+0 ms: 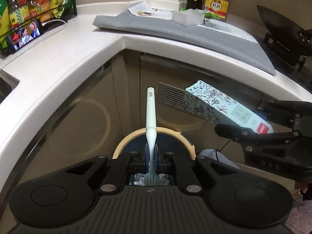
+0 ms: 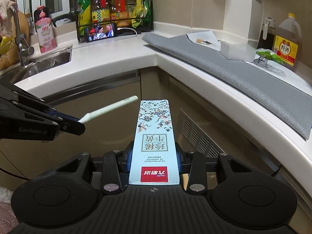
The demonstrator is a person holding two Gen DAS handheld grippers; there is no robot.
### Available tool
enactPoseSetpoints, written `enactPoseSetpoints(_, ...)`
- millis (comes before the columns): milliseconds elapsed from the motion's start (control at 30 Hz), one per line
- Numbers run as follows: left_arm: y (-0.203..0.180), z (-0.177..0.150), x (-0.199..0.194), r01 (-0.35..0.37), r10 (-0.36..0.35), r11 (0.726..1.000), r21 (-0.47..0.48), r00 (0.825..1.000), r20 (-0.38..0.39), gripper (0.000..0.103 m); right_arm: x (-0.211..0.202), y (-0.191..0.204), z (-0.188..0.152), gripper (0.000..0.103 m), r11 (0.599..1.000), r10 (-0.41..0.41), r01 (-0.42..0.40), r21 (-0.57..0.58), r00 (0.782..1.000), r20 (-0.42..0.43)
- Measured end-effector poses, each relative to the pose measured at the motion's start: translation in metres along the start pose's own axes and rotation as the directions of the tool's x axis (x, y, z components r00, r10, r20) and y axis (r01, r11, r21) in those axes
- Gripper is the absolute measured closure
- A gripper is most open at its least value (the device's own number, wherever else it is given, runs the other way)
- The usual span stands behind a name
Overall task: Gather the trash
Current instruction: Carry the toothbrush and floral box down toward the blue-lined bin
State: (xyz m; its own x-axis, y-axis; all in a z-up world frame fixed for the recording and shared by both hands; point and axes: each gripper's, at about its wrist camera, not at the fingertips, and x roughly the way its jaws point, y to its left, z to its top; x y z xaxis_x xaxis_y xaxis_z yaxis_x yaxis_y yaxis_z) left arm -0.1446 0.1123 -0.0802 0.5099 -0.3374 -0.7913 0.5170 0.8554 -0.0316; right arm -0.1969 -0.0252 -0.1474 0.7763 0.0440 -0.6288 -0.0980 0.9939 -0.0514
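My left tongs (image 1: 150, 159) clench a toothbrush (image 1: 150, 115) above the bin (image 1: 120, 146); my right tongs (image 2: 154, 157) grip a box (image 2: 154, 134) beside it. Released off-centre, the box could clip the rim.

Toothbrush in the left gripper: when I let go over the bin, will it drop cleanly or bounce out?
The toothbrush looks stiff, slim and light, so it should fall straight. It is pinched near the bristle end, directly above the bin. Its long handle might catch the rim, though.
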Motion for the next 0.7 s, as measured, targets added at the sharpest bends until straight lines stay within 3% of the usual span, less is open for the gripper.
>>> enactPoseSetpoints(700,0.010,0.001,0.035,0.004,-0.006,1.000,-0.022,0.995,-0.103,0.098,0.033,-0.009,-0.008,0.061,1.000,0.010,-0.008,0.016,0.995,-0.097)
